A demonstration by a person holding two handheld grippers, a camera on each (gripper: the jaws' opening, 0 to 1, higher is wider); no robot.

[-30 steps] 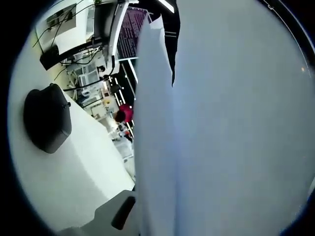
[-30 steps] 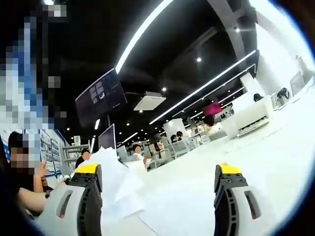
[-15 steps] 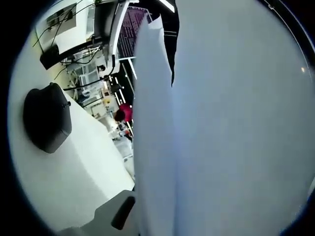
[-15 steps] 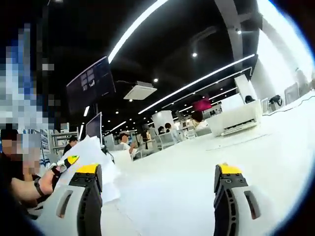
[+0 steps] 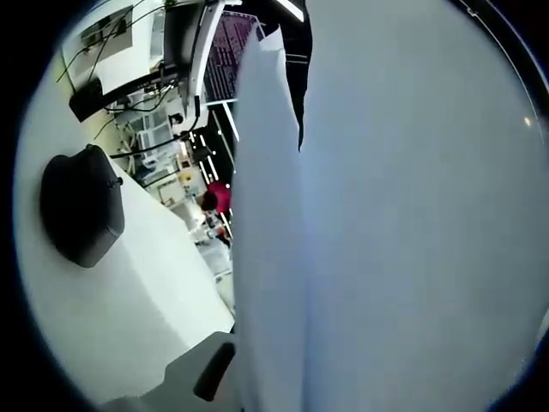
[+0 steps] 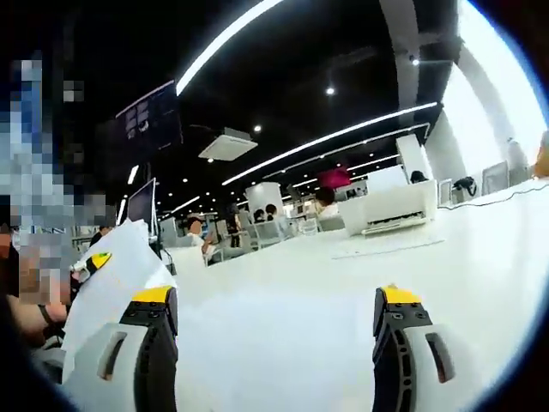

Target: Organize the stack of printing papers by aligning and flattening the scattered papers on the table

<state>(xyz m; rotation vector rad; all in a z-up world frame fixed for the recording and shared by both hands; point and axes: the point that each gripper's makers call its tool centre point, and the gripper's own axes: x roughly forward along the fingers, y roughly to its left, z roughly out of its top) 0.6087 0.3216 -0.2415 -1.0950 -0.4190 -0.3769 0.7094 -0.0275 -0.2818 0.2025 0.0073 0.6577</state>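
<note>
Right gripper [image 6: 274, 343] hangs spread wide over the white table [image 6: 343, 292]. Left gripper [image 6: 96, 261] grips upright papers [image 5: 386, 240]; a black case [image 5: 81, 206] rests beyond.

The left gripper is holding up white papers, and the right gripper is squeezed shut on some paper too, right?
Not quite. The left gripper does hold the white papers up, close in front of its camera. But the right gripper is open: in the right gripper view its two yellow-tipped jaws stand far apart over the white table with nothing between them. The papers there are off to its left.
</note>
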